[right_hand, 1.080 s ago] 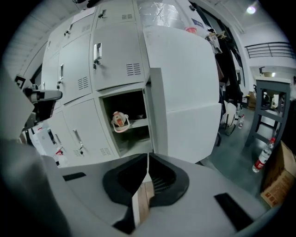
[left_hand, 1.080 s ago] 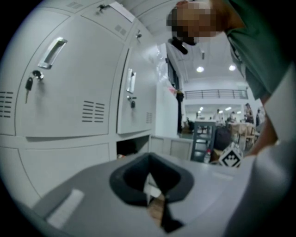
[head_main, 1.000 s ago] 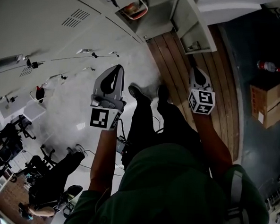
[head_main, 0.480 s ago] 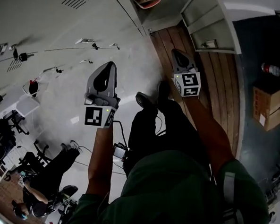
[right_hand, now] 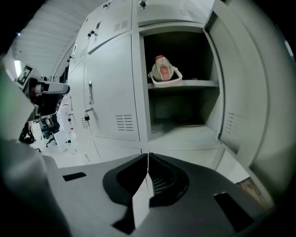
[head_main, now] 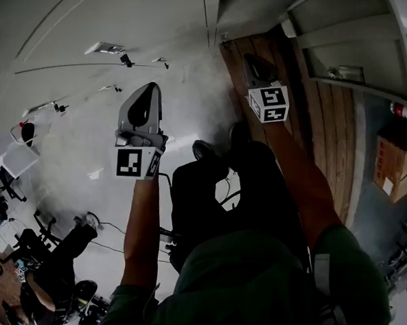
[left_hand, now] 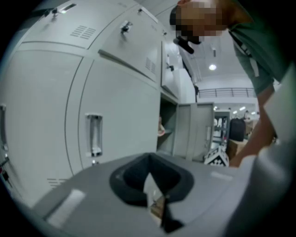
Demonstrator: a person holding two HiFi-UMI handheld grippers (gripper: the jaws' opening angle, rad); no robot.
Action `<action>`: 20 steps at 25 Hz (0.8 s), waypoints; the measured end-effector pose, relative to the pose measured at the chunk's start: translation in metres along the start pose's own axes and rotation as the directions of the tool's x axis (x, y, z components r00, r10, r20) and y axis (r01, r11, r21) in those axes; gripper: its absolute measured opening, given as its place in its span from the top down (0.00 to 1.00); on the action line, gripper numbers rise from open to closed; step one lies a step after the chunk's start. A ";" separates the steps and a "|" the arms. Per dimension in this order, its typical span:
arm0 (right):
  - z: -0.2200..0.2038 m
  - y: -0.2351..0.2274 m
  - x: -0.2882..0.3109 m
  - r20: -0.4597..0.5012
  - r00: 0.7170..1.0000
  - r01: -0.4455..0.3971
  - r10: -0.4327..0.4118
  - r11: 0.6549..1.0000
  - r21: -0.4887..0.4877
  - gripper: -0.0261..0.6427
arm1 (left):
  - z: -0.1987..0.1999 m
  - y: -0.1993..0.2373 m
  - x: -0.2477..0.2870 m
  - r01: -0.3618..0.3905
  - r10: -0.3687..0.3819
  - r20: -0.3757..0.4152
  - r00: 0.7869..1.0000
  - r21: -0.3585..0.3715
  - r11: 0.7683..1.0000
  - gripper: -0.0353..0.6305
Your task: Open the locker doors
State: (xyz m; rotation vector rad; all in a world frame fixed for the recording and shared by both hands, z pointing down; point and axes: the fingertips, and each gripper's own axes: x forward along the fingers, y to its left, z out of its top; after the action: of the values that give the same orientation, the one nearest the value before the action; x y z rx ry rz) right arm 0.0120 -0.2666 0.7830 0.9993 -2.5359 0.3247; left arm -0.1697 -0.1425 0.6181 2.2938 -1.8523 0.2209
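Note:
A bank of pale grey lockers (head_main: pixel 130 16) runs across the top of the head view. One locker (right_hand: pixel 180 88) stands open, its door (right_hand: pixel 240 88) swung to the right, with a white and orange bag (right_hand: pixel 163 70) on its shelf. Left of it is a closed door (right_hand: pixel 113 88) with a recessed handle (right_hand: pixel 91 92). My right gripper (right_hand: pixel 148 156) is shut and empty, held in the air facing the open locker. My left gripper (left_hand: pixel 149 172) is shut and empty too, facing a closed door (left_hand: pixel 115 115) with a recessed handle (left_hand: pixel 94 135). Neither gripper (head_main: pixel 150 86) (head_main: pixel 251 58) touches a locker.
My legs and shoes (head_main: pixel 207 152) stand on white floor beside a strip of wood flooring (head_main: pixel 328 145). A cardboard box (head_main: pixel 399 163) and a red bottle (head_main: pixel 401 109) are at the right. A seated person (head_main: pixel 45 279) and chairs are at the lower left.
The head view has swung toward the lockers. My right gripper has moved up and left toward the open locker; the left gripper has drifted slightly left. Both stayed shut.

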 end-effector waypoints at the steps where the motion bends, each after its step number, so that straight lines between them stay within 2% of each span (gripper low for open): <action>1: -0.010 0.000 0.012 -0.001 1.000 -0.002 0.002 1.000 -0.007 0.95 | -0.015 0.005 0.004 0.004 -0.004 -0.004 1.000 0.003 1.000 0.95; 7: -0.073 -0.002 0.077 -0.037 0.999 -0.009 0.008 0.999 -0.032 0.95 | -0.075 0.027 0.023 0.015 -0.015 -0.010 1.000 0.006 1.000 0.95; 12: -0.113 -0.005 0.130 -0.070 0.997 -0.024 0.021 0.999 -0.042 0.94 | -0.095 0.047 0.036 -0.018 0.019 0.034 0.999 -0.029 0.999 0.95; 14: -0.129 -0.010 0.149 -0.094 0.995 -0.021 0.018 0.999 -0.027 0.88 | -0.105 0.052 0.040 -0.027 0.028 0.038 0.999 -0.034 0.999 0.95; 15: -0.136 -0.012 0.158 -0.106 0.994 -0.021 0.019 1.000 -0.019 0.83 | -0.108 0.053 0.041 -0.028 0.029 0.041 0.999 -0.033 0.999 0.95; 20: -0.156 -0.021 0.195 -0.132 0.991 -0.039 0.036 0.999 -0.019 0.83 | -0.121 0.052 0.046 -0.008 0.008 0.030 1.000 -0.003 1.000 0.95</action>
State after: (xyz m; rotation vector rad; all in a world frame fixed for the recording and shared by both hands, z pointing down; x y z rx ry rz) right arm -0.0612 -0.3440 1.0095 0.8924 -2.4369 0.3610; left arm -0.2106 -0.1681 0.7486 2.3006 -1.8757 0.1855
